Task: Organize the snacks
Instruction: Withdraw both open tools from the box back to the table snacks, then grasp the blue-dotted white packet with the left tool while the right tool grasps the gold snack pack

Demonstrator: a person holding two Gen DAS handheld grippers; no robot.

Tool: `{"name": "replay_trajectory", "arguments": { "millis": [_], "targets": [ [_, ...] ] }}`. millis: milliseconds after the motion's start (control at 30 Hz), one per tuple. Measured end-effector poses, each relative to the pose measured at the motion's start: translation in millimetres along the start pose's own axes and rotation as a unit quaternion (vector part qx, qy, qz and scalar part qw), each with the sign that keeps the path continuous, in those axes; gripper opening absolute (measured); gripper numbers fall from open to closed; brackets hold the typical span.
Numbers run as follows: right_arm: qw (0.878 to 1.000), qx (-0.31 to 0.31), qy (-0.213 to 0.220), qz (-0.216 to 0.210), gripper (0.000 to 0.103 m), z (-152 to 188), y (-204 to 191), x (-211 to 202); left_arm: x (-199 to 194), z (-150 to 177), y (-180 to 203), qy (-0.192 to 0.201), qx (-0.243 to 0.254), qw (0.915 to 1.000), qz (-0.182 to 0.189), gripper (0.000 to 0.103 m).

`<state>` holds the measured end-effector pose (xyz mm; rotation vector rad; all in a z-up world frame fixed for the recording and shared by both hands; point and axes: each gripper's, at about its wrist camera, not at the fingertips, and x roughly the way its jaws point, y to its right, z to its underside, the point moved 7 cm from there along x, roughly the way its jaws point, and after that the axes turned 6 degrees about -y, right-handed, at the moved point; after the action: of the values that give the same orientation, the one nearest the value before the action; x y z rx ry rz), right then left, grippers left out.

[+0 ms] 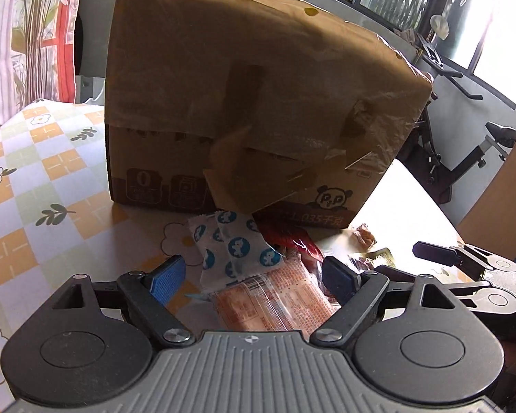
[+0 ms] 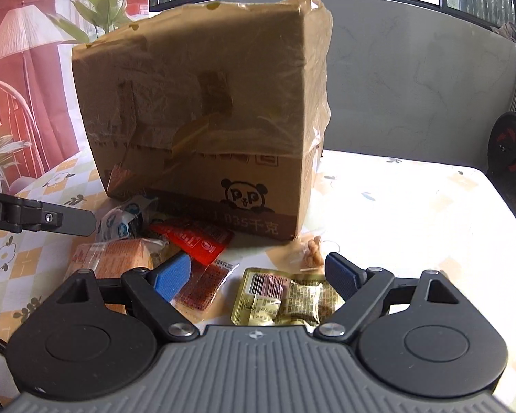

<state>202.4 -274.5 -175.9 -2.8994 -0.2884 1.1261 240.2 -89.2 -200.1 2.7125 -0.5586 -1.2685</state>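
Note:
A tall brown cardboard box (image 1: 251, 103) with a panda logo stands on the table; it also shows in the right wrist view (image 2: 203, 117). Snack packets lie in front of it: white-and-blue packets (image 1: 234, 247), an orange packet (image 1: 275, 303), a red packet (image 2: 196, 239), a dark red packet (image 2: 203, 285), a yellow-green packet (image 2: 285, 297) and a small clear-wrapped snack (image 2: 313, 249). My left gripper (image 1: 254, 277) is open, hovering over the orange and white packets. My right gripper (image 2: 258, 275) is open, hovering over the yellow-green and dark red packets.
The table (image 1: 51, 158) has an orange-and-white checked cloth with flowers. An exercise bike (image 1: 464, 158) stands beyond the table's right side. A window and wall are behind. The right gripper's finger (image 1: 437, 253) shows in the left wrist view, and the left gripper's finger (image 2: 68, 222) in the right.

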Motion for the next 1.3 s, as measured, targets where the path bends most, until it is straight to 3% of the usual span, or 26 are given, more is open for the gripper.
{"name": "replay_trajectory", "arguments": {
  "millis": [400,767,933,1300],
  "targets": [
    [0.999,0.026,-0.024,0.022,0.088,17.1,24.8,9.2,28.8,-17.8,-9.1,-0.012,0.003,0.9995,-0.028,0.086],
    [0.997,0.056,-0.058,0.016,0.089,15.3,35.0,36.9,46.4,-26.9,-8.2,-0.014,0.004,0.9998,-0.017,0.084],
    [0.997,0.064,-0.045,0.022,0.089,11.0,36.5,40.7,49.1,-27.0,-10.7,-0.016,0.005,0.9997,-0.016,0.083],
    [0.997,0.021,-0.056,0.045,0.097,16.5,19.6,50.1,60.9,-23.6,-11.5,-0.027,0.002,0.9996,-0.013,0.083]
  ]
}}
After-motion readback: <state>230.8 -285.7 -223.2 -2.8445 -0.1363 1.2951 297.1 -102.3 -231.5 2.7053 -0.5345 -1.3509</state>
